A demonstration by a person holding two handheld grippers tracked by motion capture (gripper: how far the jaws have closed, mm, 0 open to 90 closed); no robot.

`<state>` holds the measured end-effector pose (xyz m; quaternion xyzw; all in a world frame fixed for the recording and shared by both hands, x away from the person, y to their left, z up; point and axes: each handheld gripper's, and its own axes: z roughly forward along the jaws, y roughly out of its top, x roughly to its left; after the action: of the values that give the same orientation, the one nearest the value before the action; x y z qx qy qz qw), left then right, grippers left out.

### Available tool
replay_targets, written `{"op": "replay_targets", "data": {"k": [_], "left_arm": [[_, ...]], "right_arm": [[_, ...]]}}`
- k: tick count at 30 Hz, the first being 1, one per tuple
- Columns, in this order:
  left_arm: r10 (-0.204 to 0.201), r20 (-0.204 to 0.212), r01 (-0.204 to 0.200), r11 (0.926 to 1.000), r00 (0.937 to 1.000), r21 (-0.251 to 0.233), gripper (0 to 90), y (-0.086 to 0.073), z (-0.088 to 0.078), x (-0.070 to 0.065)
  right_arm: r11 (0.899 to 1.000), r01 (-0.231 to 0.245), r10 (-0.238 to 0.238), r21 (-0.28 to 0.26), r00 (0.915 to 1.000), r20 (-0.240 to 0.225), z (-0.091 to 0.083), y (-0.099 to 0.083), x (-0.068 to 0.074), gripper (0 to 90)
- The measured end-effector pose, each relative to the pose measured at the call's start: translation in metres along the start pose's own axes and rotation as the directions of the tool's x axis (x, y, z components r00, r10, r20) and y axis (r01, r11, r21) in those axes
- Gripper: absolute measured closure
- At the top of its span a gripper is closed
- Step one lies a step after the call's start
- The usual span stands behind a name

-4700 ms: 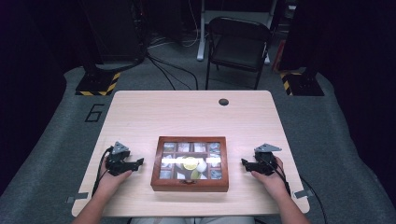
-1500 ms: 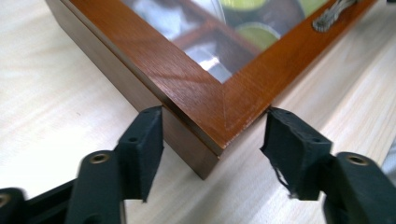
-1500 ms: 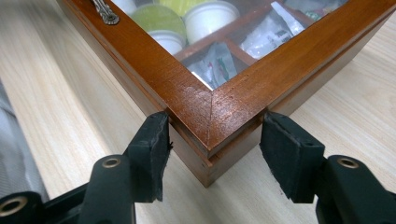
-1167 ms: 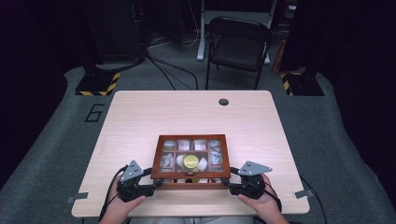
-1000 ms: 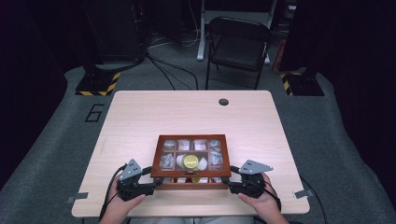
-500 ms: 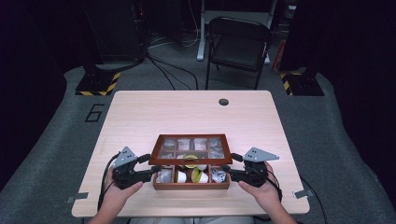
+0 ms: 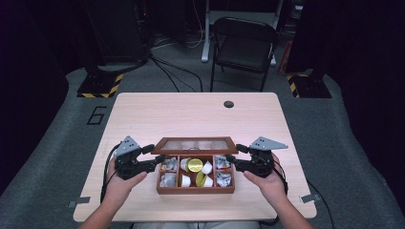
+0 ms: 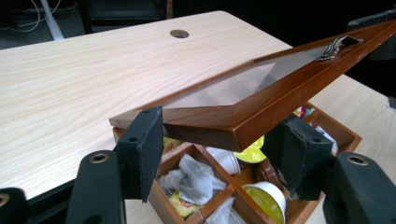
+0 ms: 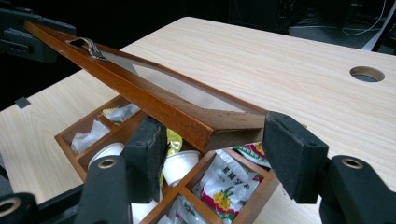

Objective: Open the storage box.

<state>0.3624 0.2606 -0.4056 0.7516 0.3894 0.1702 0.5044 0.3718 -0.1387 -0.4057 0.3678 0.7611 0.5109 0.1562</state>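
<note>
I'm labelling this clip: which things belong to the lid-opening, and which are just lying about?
In use:
- left tongs
- right tongs
- glass lid, half raised
- wooden box

Lying about:
- folding chair
- cup pods and sachets inside the box
- table, merely underneath

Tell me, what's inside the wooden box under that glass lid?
The wooden box has little compartments holding small white cups, a gold-topped pod, yellow-lined cups and printed packets. The raised lid covers the back row, so those contents stay unseen.
</note>
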Motion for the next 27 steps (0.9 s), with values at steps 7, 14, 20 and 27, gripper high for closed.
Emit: {"op": "replay_targets", "data": {"k": [7, 14, 20, 27], "left_arm": [[-0.02, 0.004, 0.02, 0.9998, 0.9998, -0.007, 38.9, 0.008, 0.001, 0.005], [-0.015, -0.017, 0.015, 0.9997, 0.9997, -0.018, 38.8, 0.02, 0.004, 0.01], [-0.02, -0.022, 0.02, 0.9995, 0.9996, -0.024, 38.8, 0.033, 0.009, 0.012], [-0.055, -0.034, 0.054, 0.9974, 0.9979, -0.049, 38.5, 0.05, 0.017, 0.02]], "right_arm": [[1.0, -0.026, 0.026, 0.011, 0.9996, 0.007, 0.002, 0.013, -0.002, 40.0], [1.0, -0.013, 0.013, 0.006, 0.9998, 0.014, 0.005, 0.026, -0.007, 40.1], [1.0, 0.014, -0.014, 0.004, 0.999, 0.043, 0.009, 0.038, -0.008, 39.9], [0.999, -0.042, 0.043, -0.023, 0.9983, 0.039, 0.018, 0.054, -0.02, 39.9]]}}
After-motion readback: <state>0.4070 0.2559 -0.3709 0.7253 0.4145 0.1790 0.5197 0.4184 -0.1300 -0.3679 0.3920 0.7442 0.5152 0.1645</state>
